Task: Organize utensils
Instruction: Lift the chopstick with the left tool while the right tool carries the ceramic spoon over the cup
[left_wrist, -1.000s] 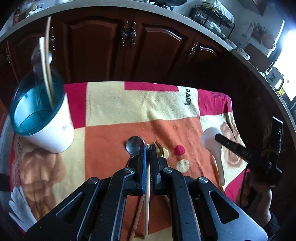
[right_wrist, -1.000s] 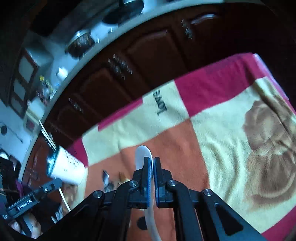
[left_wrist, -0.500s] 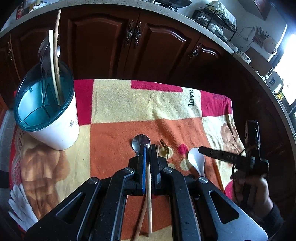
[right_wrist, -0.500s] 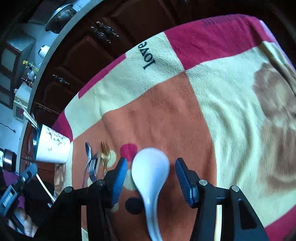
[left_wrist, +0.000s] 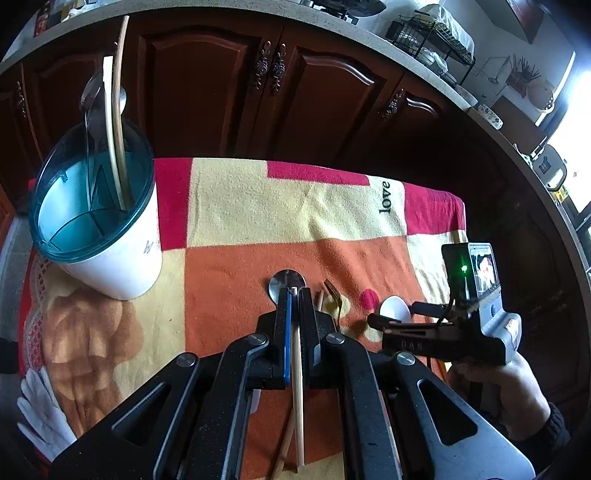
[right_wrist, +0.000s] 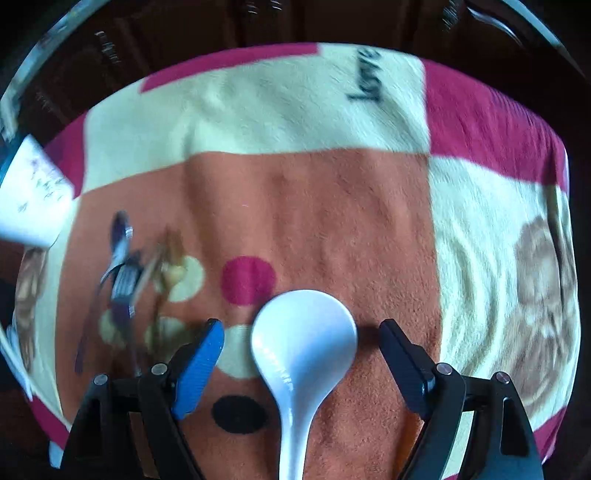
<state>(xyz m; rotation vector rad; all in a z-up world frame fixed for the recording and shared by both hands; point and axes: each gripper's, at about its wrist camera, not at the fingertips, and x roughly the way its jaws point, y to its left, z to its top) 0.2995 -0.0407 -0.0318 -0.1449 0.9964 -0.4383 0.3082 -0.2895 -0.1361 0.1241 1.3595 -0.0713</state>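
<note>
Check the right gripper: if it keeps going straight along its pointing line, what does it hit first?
Most likely the glossy white ceramic spoon lying on the orange patch of the blanket. The right gripper points steeply down with its bowl between the opening jaws, pads clear. Depth is unclear.

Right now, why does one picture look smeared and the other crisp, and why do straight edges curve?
Right wrist view: motion blur smears the blanket and the forks at left, while the white spoon is sharper. Left wrist view: crisp; window glare washes out the upper right. Both views: the fisheye lens bows the countertop and darkens the corners.
</note>
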